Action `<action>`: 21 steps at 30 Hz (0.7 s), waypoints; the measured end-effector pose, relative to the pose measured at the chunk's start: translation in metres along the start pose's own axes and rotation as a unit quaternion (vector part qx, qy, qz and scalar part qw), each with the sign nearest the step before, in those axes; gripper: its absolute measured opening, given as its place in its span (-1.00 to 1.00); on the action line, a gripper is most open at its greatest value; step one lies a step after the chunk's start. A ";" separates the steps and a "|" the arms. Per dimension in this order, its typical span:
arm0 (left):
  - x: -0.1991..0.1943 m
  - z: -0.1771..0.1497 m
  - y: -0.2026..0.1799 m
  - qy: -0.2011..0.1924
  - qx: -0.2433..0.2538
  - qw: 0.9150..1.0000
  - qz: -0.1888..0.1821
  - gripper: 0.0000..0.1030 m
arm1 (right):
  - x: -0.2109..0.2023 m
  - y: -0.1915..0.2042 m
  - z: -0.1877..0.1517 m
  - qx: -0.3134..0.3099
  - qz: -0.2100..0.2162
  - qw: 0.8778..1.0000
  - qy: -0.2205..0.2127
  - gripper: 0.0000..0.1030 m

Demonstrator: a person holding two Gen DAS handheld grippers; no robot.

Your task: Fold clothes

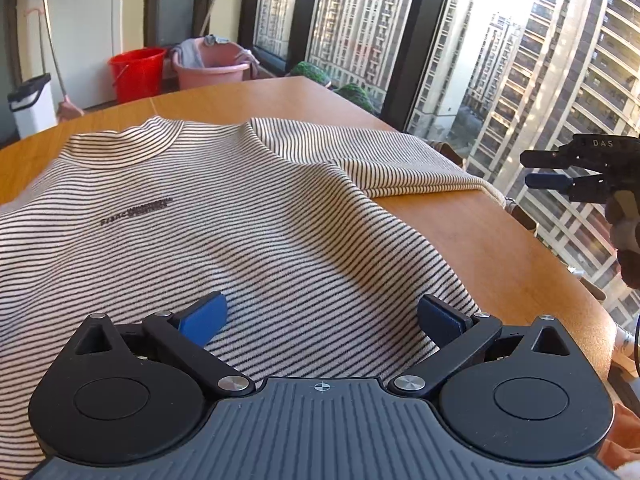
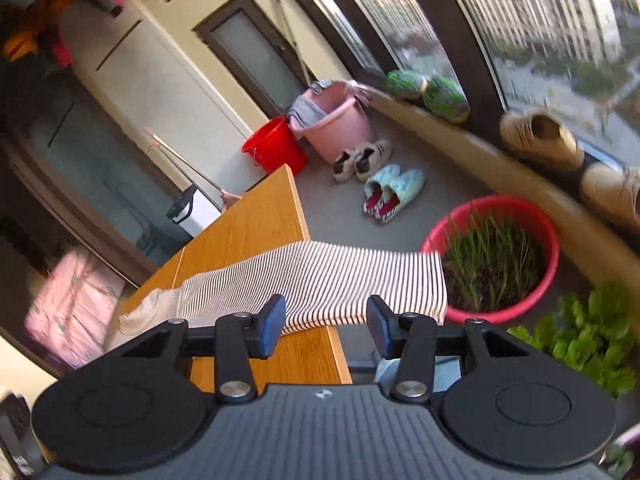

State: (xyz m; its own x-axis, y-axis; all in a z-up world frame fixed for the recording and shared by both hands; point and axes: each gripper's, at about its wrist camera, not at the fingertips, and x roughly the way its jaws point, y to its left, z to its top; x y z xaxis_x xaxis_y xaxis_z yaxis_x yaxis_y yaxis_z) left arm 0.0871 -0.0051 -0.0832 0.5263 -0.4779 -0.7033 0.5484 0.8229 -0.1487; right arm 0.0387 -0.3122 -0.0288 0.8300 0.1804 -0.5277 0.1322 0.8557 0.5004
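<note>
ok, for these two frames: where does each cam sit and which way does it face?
Left wrist: on the left gripper, low over the striped shirt on the wooden table, facing the windows; its open fingers and the right gripper show.
Right wrist: on the right gripper, off the table's edge, tilted down at the overhanging sleeve and floor; open fingers show.
Shared: shirt, table, red bucket, pink tub.
</note>
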 end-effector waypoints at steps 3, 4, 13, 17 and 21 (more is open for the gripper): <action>0.001 0.001 -0.001 0.001 0.000 1.000 0.006 1.00 | 0.009 0.037 0.005 -0.066 0.037 0.997 -0.006 -0.12; 0.000 0.000 -0.001 0.001 -0.004 1.000 0.008 1.00 | 0.021 0.045 0.008 -0.062 0.045 0.997 0.005 -0.12; -0.032 -0.030 0.013 -0.024 -0.066 0.997 0.014 1.00 | 0.124 0.108 -0.024 -0.061 0.087 0.988 0.110 -0.08; -0.037 -0.037 0.019 -0.039 -0.076 0.996 -0.004 1.00 | 0.149 0.143 -0.032 -0.049 0.139 0.974 0.170 -0.08; -0.040 -0.035 0.021 -0.036 -0.083 0.996 -0.009 1.00 | 0.156 0.166 -0.051 -0.052 0.203 0.951 0.227 -0.09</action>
State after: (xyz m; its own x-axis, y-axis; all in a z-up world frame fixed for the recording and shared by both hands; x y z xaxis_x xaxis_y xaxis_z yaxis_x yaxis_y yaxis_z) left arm 0.0547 0.0415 -0.0828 0.5655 -0.5090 -0.6489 0.4466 0.8505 -0.2779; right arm 0.1625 -0.1173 -0.0627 0.4795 0.6762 -0.5593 -0.2232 0.7104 0.6675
